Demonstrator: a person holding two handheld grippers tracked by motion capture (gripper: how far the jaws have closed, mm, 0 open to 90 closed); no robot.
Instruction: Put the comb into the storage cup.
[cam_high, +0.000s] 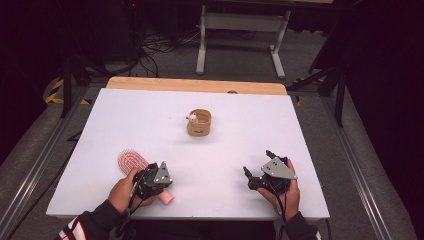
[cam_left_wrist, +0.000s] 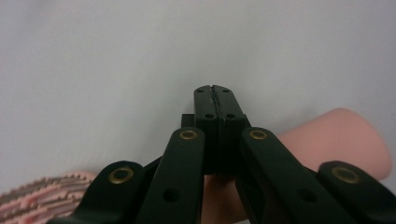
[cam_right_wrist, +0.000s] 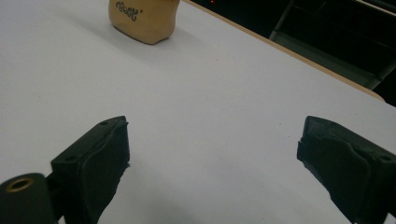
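My left gripper (cam_high: 159, 176) sits near-left on the white table (cam_high: 150, 120), jaws pressed shut, empty — pink brush (cam_high: 134, 161) lying beneath it. My right gripper (cam_high: 255, 175), near-right, jaws wide apart, empty. Tan cup (cam_high: 199, 123) stands far-centre.

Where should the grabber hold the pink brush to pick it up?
Probably by its smooth pink handle, not the bristly oval head. The pink brush lies flat on the white table, with the handle under the left gripper, whose jaws are shut. That gripper would need to open, come straight down from above and pinch across the handle's sides, since the handle is narrow and rounded.
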